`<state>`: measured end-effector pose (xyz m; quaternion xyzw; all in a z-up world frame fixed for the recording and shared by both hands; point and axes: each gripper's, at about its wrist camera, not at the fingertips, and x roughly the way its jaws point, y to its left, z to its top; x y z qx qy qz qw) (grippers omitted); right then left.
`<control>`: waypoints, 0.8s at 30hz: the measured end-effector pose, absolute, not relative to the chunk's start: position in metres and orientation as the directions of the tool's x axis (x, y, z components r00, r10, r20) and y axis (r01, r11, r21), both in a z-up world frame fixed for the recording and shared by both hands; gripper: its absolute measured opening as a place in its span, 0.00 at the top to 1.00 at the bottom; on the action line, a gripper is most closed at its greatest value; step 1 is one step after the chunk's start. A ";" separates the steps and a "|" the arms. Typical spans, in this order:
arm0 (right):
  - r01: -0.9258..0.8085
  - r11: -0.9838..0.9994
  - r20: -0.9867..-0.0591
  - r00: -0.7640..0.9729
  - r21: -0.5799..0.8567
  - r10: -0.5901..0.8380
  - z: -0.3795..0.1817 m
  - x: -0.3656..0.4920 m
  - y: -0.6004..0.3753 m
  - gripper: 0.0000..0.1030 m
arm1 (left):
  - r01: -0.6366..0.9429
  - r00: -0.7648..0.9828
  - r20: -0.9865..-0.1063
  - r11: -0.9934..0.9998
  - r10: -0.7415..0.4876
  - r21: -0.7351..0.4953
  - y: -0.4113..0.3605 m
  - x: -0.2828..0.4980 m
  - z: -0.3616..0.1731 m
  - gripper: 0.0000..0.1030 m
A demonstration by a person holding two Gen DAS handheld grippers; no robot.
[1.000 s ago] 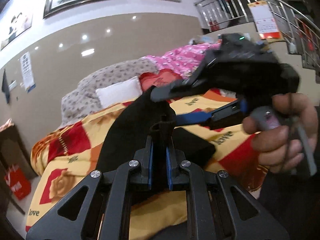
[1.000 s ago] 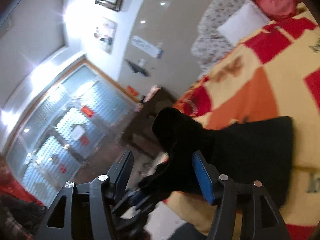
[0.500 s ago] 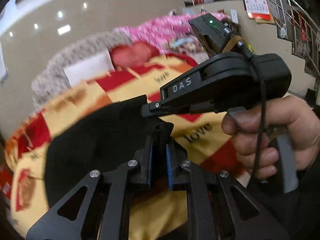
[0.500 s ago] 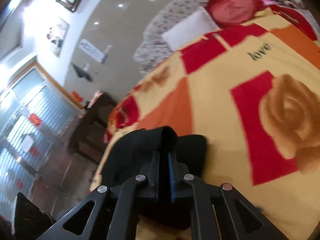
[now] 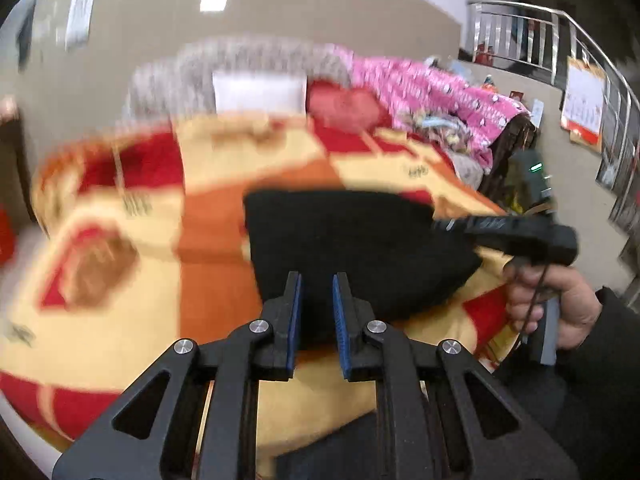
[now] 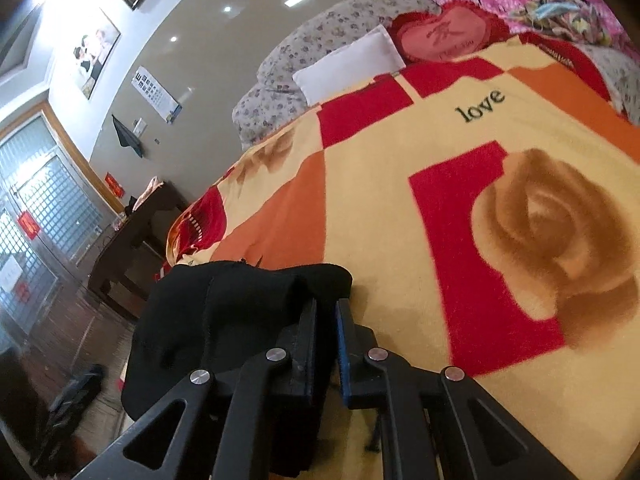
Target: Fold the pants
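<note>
The black pants (image 5: pixel 352 240) lie in a folded heap on the red, orange and yellow blanket (image 5: pixel 132 320). My left gripper (image 5: pixel 317 288) hangs just above their near edge with its jaws a little apart and nothing between the blue pads. The right gripper's body shows at the right of the left wrist view (image 5: pixel 516 232), over the heap's right side. In the right wrist view the pants (image 6: pixel 240 312) bunch at the bed's near left corner, and my right gripper (image 6: pixel 326 312) has its jaws nearly closed with black cloth between them.
A white pillow (image 6: pixel 352 64), a red heart cushion (image 6: pixel 444 36) and a pink quilt (image 5: pixel 432 92) lie at the bed's far end. A dark wooden table (image 6: pixel 136 236) stands left of the bed. A stair railing (image 5: pixel 560 40) is at the right.
My left gripper has opened and let go of the pants. The pants have dropped from a raised hold onto the blanket. My right gripper has stayed closed on the cloth and sunk lower.
</note>
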<state>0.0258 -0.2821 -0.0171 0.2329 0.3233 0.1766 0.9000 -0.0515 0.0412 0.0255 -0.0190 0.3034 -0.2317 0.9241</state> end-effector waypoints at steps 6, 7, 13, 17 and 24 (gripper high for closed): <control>-0.114 0.936 -0.413 0.875 0.333 0.254 0.032 -0.032 -0.272 0.91 | 0.420 0.641 -0.574 0.858 -0.510 -0.295 0.043 -0.041 0.003 0.87; -0.146 0.940 -0.389 0.883 0.309 0.265 0.039 -0.044 -0.265 0.91 | 0.423 0.636 -0.571 0.854 -0.518 -0.303 0.042 -0.041 0.002 0.87; -0.347 0.938 -0.554 0.781 -0.002 0.288 0.016 -0.057 -0.174 0.91 | 0.424 0.631 -0.571 0.850 -0.524 -0.311 0.045 -0.041 -0.001 0.88; -0.307 0.952 -0.566 0.784 0.007 0.256 0.000 -0.043 -0.182 0.91 | 0.412 0.634 -0.581 0.859 -0.511 -0.305 0.041 -0.026 0.000 0.87; -0.347 0.912 -0.546 0.731 0.220 0.410 0.013 -0.043 -0.206 0.89 | 0.406 0.671 -0.543 0.863 -0.505 -0.300 0.043 -0.011 0.045 0.87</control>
